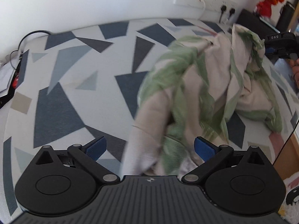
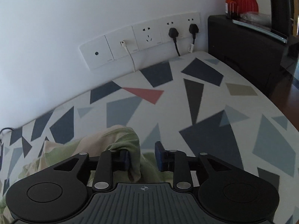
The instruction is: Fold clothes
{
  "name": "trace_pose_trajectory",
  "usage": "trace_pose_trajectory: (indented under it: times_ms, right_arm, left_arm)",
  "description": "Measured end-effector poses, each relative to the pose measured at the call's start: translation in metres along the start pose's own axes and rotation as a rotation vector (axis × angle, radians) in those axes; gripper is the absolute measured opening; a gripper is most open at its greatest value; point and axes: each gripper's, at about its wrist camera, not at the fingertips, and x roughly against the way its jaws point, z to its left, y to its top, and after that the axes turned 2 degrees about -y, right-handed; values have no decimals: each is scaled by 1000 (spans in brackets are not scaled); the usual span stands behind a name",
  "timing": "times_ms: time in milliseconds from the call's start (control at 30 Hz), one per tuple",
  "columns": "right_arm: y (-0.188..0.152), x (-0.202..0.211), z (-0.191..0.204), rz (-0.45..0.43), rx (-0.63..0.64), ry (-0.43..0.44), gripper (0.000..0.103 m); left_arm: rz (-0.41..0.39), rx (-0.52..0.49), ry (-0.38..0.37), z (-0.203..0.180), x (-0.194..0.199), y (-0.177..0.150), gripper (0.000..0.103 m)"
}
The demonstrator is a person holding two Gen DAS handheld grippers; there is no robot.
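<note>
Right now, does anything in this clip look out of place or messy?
Only the garment: it lies bunched and twisted in a heap on the patterned table, nowhere near flat. A fold sits between the right hand-held gripper fingers, seemingly unpinched. Nothing looks damaged or spilled.

Green-and-beige garment (image 1: 196,85) on blue-grey triangle-patterned cover (image 1: 74,85).

**One short marking on the far gripper**

In the left wrist view, the black plastic body of the right gripper (image 1: 265,51), at the far right edge, carries small pale characters that look like "DAS", seen upside down and too small to be sure of. The dark glass jar with a red lid (image 2: 231,7) on the black cabinet, far right in the right wrist view, has a label too small to read.
</note>
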Motion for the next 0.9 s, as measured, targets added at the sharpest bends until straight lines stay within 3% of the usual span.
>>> trace_pose_trajectory:
  times_ms: [67,133,200,233,267,367,400,533,600,733,833,867,900]
  right_arm:
    - [-16,8,5,-1,23,16,39]
    - [-28,18,7,-7,43,32,54]
    - [-34,21,10,2,74,59,58]
    - [-36,22,12,8,91,74,62]
    - [-38,21,15,13,109,79,62]
    - [-43,17,24,15,150,84,58]
    - [-44,17,27,12,150,95,51]
    - [-47,16,38,13,116,166,47]
    - [-49,15,47,13,122,199,34]
    - [-53,13,67,27,132,237,35]
    - [-59,16,82,47,178,274,39]
    - [-63,19,88,54,205,288,42]
    - [-68,21,93,63,239,302,49]
  left_arm:
    - [5,-15,-6,-8,-3,-3,102]
    - [3,-18,7,-12,-5,-7,100]
    - [-7,0,7,-12,-4,-11,67]
    - [-12,30,-7,-8,-2,-12,36]
    - [-18,59,-21,-4,0,-13,24]
    - [-81,190,-72,13,16,-19,14]
    - [-113,224,-72,19,25,-20,14]
    - [-241,283,19,31,67,-20,13]
    - [-317,294,85,38,92,-15,12]
    - [-374,329,205,64,120,3,19]
    - [-330,296,326,72,116,2,51]
    - [-332,282,339,71,118,-2,73]
    - [-333,268,352,70,120,-7,84]
